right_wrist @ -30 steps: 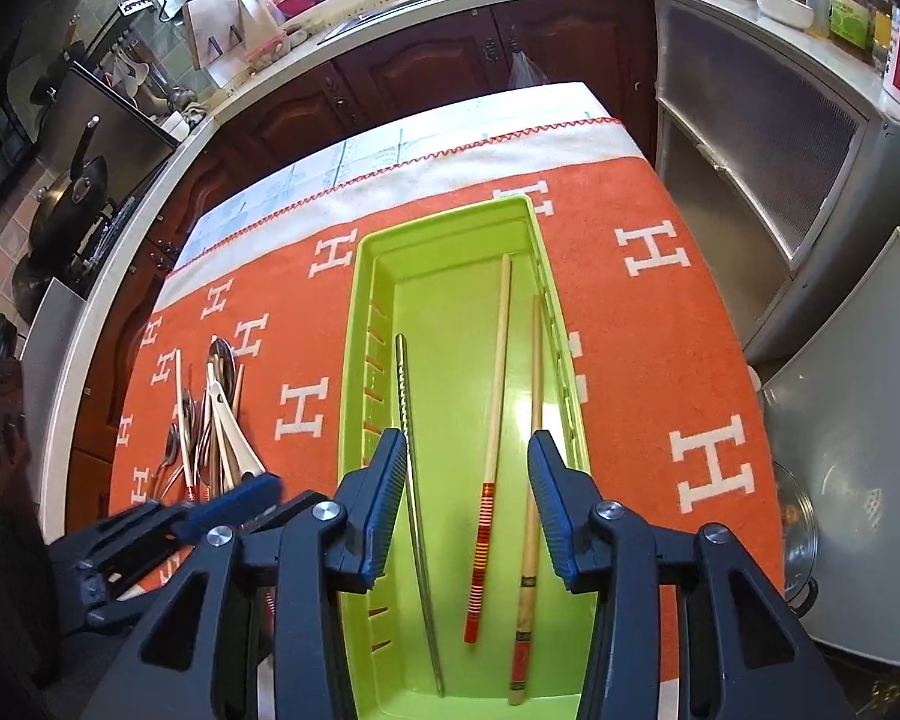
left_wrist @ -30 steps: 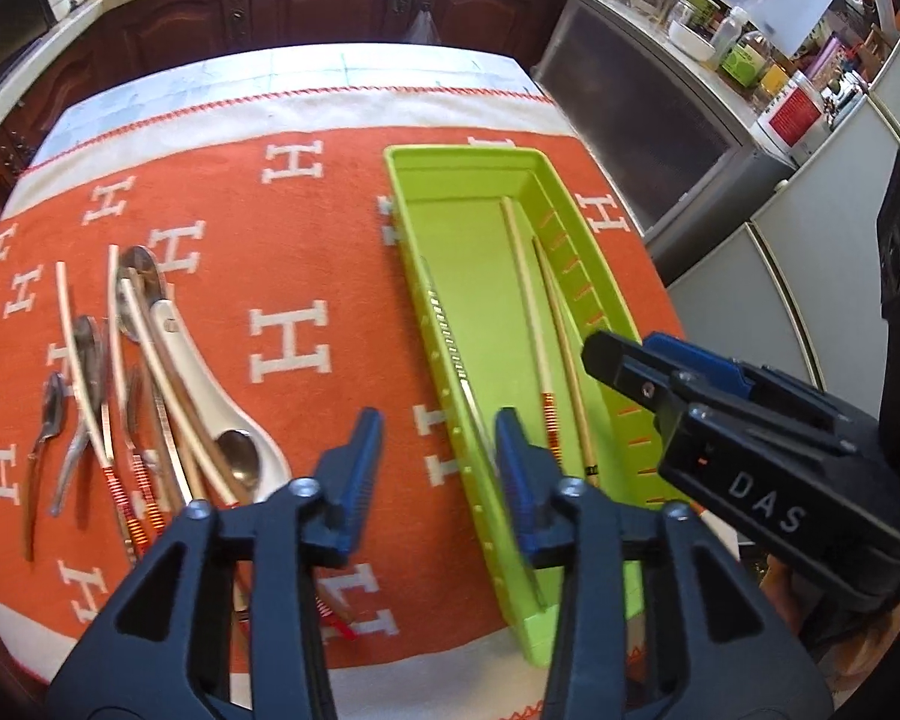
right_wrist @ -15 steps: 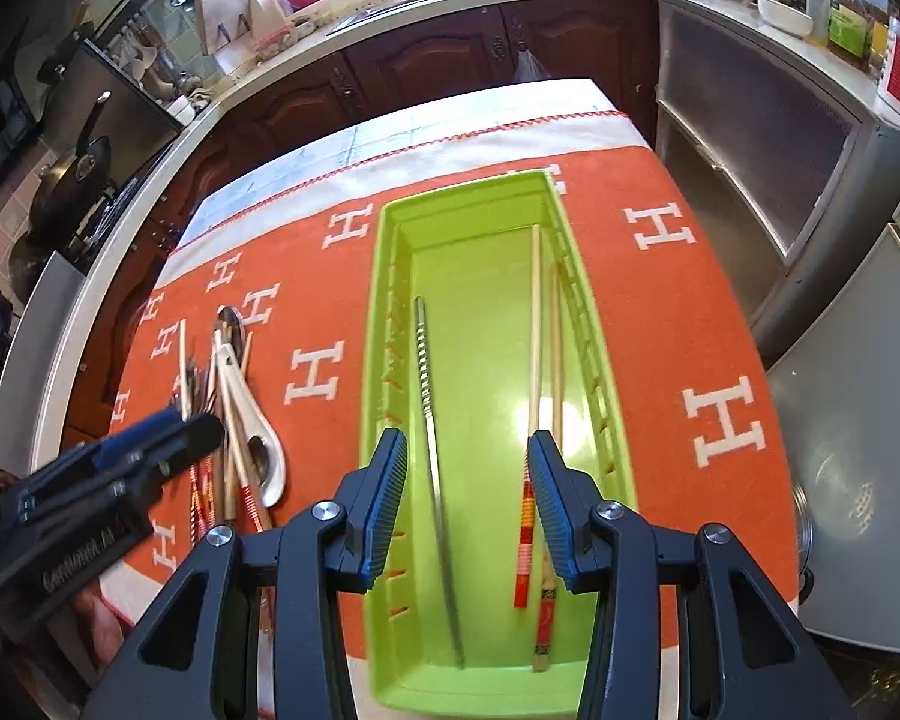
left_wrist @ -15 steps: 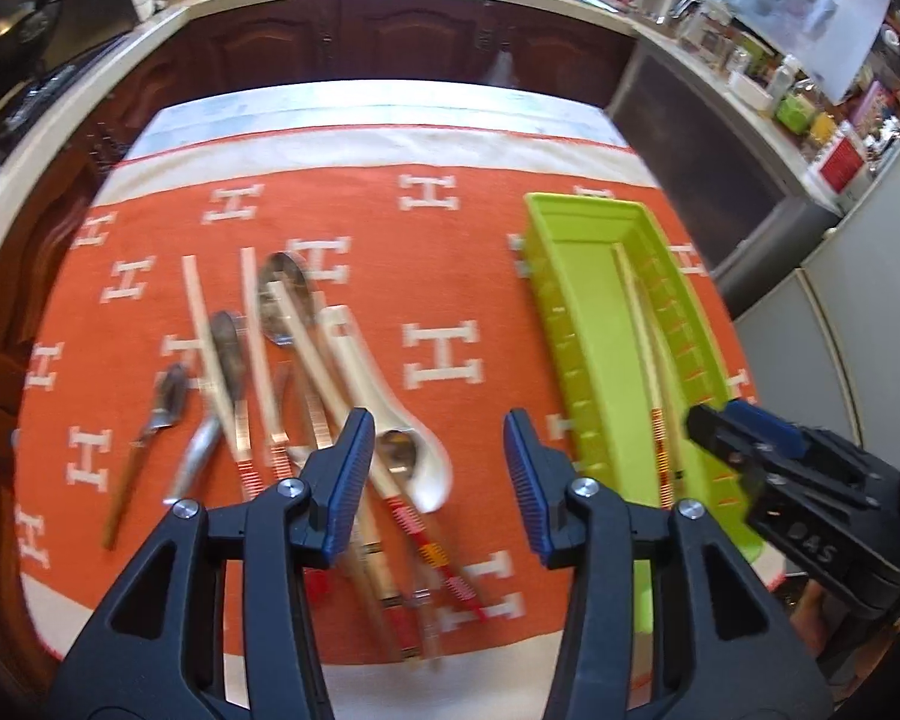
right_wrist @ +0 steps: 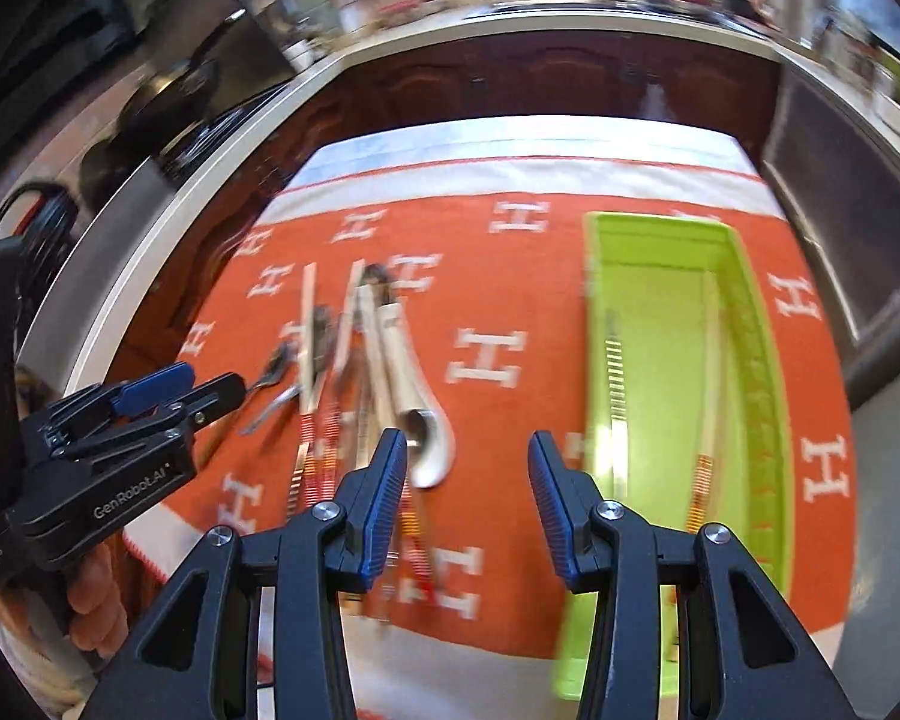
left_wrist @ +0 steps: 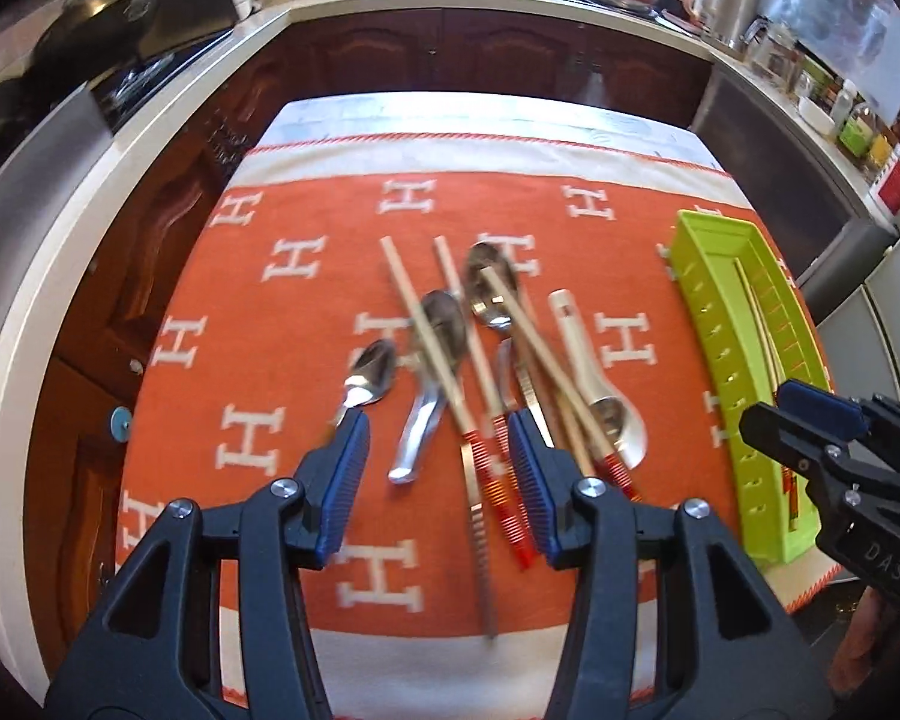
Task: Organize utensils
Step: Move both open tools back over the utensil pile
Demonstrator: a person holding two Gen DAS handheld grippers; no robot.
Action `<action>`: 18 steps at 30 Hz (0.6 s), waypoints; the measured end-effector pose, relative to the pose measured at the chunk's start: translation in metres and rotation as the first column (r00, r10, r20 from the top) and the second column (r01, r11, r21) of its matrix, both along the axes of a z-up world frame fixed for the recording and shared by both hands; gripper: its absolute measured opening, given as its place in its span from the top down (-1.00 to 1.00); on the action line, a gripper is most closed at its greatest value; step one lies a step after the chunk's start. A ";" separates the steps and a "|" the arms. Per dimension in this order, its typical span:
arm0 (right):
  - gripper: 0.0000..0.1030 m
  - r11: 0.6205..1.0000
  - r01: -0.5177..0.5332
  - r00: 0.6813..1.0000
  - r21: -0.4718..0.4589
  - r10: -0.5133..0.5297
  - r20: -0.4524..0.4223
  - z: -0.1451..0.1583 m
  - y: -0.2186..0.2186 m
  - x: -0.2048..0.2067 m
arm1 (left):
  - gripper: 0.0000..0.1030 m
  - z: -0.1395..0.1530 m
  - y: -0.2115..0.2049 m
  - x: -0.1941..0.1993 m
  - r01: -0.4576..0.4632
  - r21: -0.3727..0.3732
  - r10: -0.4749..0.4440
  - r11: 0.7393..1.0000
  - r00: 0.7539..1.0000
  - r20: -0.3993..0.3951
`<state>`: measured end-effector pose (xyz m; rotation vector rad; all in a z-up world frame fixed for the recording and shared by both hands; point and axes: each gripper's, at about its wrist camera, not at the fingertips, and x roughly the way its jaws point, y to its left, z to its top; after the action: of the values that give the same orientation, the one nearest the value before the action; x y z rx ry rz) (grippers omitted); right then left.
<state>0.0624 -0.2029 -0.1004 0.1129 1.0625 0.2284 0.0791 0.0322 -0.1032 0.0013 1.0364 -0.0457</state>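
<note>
Grippers, our left [left_wrist: 438, 474] and right [right_wrist: 467, 501], both gape empty above the utensil heap [left_wrist: 480, 360] beside our tray [right_wrist: 660, 300]

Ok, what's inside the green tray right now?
In the green tray: one metal chopstick at its left and wooden chopsticks with red-striped ends. Blur and the right gripper hide the near end.

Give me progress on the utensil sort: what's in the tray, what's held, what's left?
Done: the green tray holds a metal chopstick and two wooden chopsticks. In hand: nothing; left gripper and right gripper are both open and empty. Left: the pile on the orange cloth, with several spoons, chopsticks and a white ceramic spoon.
</note>
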 end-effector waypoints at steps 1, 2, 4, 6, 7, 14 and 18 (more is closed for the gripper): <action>0.18 1.000 -0.024 1.000 -0.003 0.024 0.001 0.001 0.012 0.001 | 0.13 -0.001 0.009 -0.002 -0.005 -0.003 0.005 1.000 1.000 0.002; 0.18 0.999 -0.043 0.999 -0.001 0.043 0.002 0.002 0.023 0.002 | 0.13 -0.003 0.016 -0.004 -0.009 -0.001 0.009 1.000 1.000 0.003; 0.18 0.997 -0.070 0.998 0.010 0.070 0.004 0.003 0.041 0.003 | 0.13 -0.006 0.032 -0.009 -0.018 -0.001 0.018 1.000 1.000 0.004; 0.18 0.994 -0.107 0.994 0.024 0.107 0.002 0.003 0.060 0.006 | 0.13 -0.010 0.046 -0.013 -0.031 0.000 0.031 1.000 0.999 0.008; 0.18 0.993 -0.116 0.993 0.026 0.116 0.000 0.001 0.066 0.009 | 0.13 -0.013 0.051 -0.014 -0.038 -0.001 0.038 0.999 0.999 0.009; 0.19 0.979 -0.202 0.979 0.010 0.202 -0.031 -0.025 0.119 0.029 | 0.13 -0.040 0.087 -0.009 -0.067 -0.047 0.065 0.997 0.997 -0.038; 0.43 0.973 -0.231 0.971 -0.010 0.231 -0.059 -0.052 0.138 0.040 | 0.14 -0.055 0.093 -0.002 -0.068 -0.070 0.064 0.995 0.996 -0.066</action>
<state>0.1020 -0.0650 -0.1521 -0.0200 1.1352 0.4288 0.0775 0.1250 -0.1581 -0.1007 1.0971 -0.0233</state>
